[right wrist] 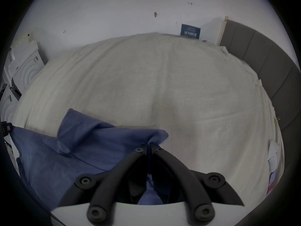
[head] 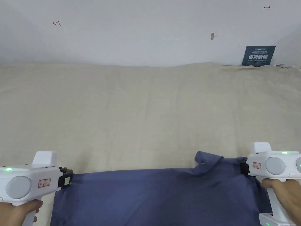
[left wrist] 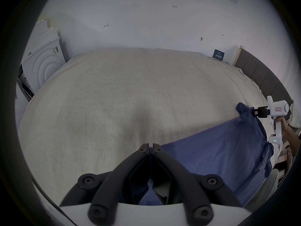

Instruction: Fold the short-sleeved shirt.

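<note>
Early stage, judging by the layout. Blue short-sleeved shirt [head: 152,197] stretched flat across the near edge of the bed [head: 147,117], hanging partly off toward the person, pulled taut between two claws. Left claw [left wrist: 151,148] clamped tight on the shirt's left corner, cloth visible between the closed jaws in the left gripper view. Right claw [right wrist: 149,147] likewise pinched shut on a bunched bit of fabric at the right end, blue cloth pushing out past the jaw tips. In the head view, left claw [head: 69,177] at the cloth's left edge, right claw [head: 243,167] at the right, each held by a hand [head: 17,210] at the picture's lower corners. One flap, possibly a sleeve [right wrist: 76,128], standing up just left of the right claw; hard to be sure through the lens distortion.

Done so far, apparently: shirt picked up by two points and spread wide along its top edge. No crease or fold line seen yet. Left to do: lay the whole garment onto the bed, flatten the raised flap, tuck sleeves in, fold sides and then halve the body. Most of the beige sheet beyond the shirt lying bare, plenty of room for it. White appliance [left wrist: 42,66] at the far left and dark sign [head: 258,56] against the wall, both well apart from the work.
</note>
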Available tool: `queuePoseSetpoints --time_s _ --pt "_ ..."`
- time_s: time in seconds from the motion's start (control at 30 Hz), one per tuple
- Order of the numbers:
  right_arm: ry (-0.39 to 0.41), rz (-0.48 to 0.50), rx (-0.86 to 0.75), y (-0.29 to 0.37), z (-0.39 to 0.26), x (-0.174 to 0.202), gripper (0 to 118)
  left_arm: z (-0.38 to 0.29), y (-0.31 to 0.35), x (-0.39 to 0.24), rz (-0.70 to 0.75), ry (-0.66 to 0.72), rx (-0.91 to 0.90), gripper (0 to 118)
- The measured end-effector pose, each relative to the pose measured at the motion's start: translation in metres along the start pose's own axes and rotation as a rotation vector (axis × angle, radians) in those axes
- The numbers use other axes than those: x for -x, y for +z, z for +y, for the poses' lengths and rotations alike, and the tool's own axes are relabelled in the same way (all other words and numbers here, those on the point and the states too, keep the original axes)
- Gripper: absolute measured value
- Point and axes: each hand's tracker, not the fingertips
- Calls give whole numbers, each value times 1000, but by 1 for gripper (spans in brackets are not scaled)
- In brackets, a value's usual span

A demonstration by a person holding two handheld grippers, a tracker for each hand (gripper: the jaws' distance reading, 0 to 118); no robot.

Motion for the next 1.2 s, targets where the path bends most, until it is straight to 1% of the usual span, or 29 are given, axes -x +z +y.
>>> queuePoseSetpoints --time_s 0.1,0.3,0.4,0.47,0.67,0.9,1.2 --pt "-2 23 -31 26 -1 -4 2 -2 1 3 3 14 0 0" --pt "-11 116 -146 102 -13 -18 2 -8 21 5 32 36 -26 0" --pt "-29 164 -200 148 -28 -25 2 -14 39 10 40 41 -40 0" --pt "-33 183 -221 166 -38 -38 2 -20 53 13 42 45 -52 0" --pt "-59 228 -261 223 -85 -53 2 -47 103 15 34 46 -80 0" --pt "-81 245 -239 249 -151 -58 2 -97 139 13 27 23 -70 0" --pt "-155 227 -105 224 -229 -60 2 -171 123 6 46 38 33 0"
